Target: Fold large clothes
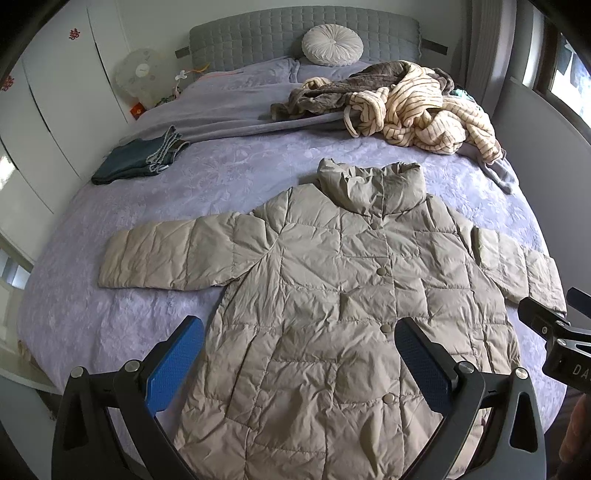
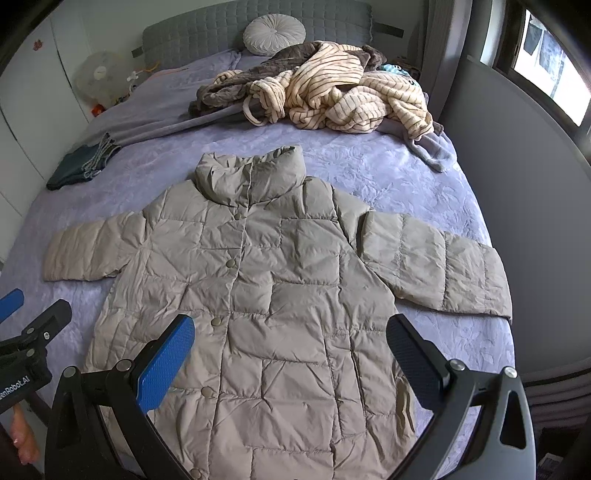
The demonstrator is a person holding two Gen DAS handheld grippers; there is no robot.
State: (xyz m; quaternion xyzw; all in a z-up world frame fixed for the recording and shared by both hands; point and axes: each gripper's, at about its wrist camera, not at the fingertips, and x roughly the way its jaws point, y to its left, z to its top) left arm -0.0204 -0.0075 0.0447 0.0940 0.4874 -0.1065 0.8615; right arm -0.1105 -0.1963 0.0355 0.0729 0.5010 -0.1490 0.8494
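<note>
coat flat on the bed, both claws wide above its lower half

i see the beige puffer coat (image 1: 332, 295) lying front-up and buttoned on the lavender bedspread (image 1: 110, 314), sleeves out to each side, collar toward the headboard (image 1: 295, 33). my left gripper (image 1: 299, 354) hangs over the hem region with its fingers spread wide, holding nothing. my right gripper (image 2: 291, 350) hangs the same way, splayed and empty, over the coat's lower right panel. folded jeans (image 1: 140, 158) sit far left; a heap of striped clothes (image 1: 417, 110) lies beyond the collar.
</note>
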